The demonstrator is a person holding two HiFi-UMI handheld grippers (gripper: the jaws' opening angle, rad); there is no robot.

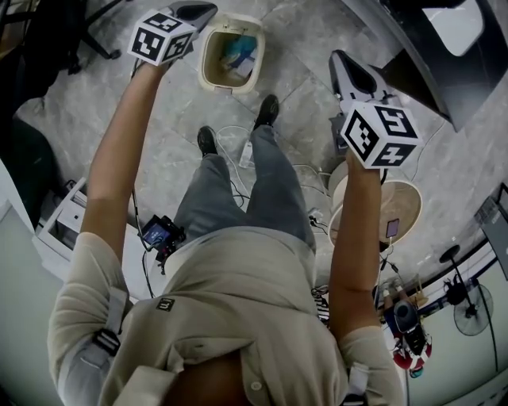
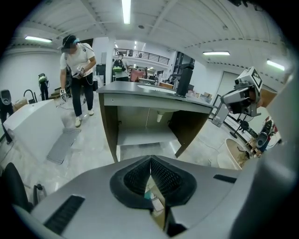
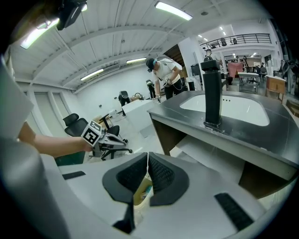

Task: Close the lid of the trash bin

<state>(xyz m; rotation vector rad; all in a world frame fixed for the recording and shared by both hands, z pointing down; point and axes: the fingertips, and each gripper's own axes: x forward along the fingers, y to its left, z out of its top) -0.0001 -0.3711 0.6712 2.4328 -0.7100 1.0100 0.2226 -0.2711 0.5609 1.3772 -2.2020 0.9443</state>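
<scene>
— While we stand over the trash bin (image 1: 226, 86), which sits on the stone floor (image 1: 309, 119) just ahead of our shoes (image 1: 268, 111), how far along are we?

— We judge the closing not yet begun; the bin's mouth faces straight up at us and the rubbish (image 1: 238, 54) inside shows plainly; we cannot make out the lid itself from the head view, so we only guess that it is tipped back out of sight.

— And the tongs?

— Both are pressed together at the tips and pinch nothing; each gripper's own view shows its ribbed pads meeting, with only a sliver of the bin below them; the left gripper (image 1: 202, 11) hangs over the bin's left edge, though we cannot tell how high; the right gripper (image 1: 343, 65) is off to the right, apart from the bin and nearer the sink counter (image 1: 429, 71).

— So which step is in hand?

— The approach, as we read it; both arms are raised and nothing touches the bin.

— What does the next move call for?

— We must first find the lid's free edge; then, we think, the left gripper can come down behind it and push it over the mouth; joined tips should serve for a push; the bin looks light and might slide on the floor, so a slow press seems wise.
</scene>
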